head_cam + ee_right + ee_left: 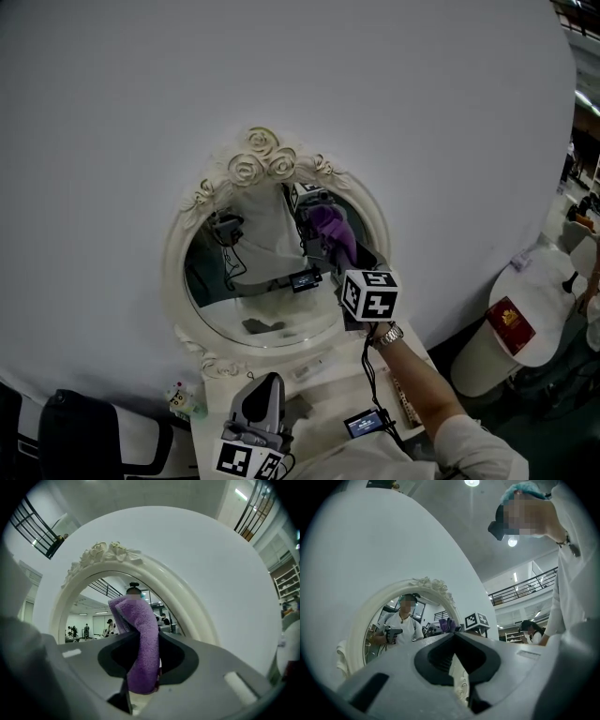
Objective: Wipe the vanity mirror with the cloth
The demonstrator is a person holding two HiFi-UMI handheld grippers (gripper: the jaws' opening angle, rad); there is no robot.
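An oval vanity mirror [253,286] in a white frame [178,272] with roses on top stands against a big white panel. In the head view my right gripper [339,258] is raised to the glass's right side, shut on a purple cloth [328,225] that lies at the glass. The right gripper view has the cloth [136,616] sticking up out of the right gripper [146,637] before the mirror frame [187,602]. My left gripper [269,382] rests low below the mirror, pointing up. In its own view the left gripper [454,633] is shut on nothing, with the mirror frame [361,625] beyond.
The mirror stands on a white table [319,370]. A small screen device [364,424] with a cable hangs by my right forearm. A small colourful bottle [180,398] sits at the table's left. A round white table [548,291] with a red book [511,325] is at the right, a dark chair [75,431] bottom left.
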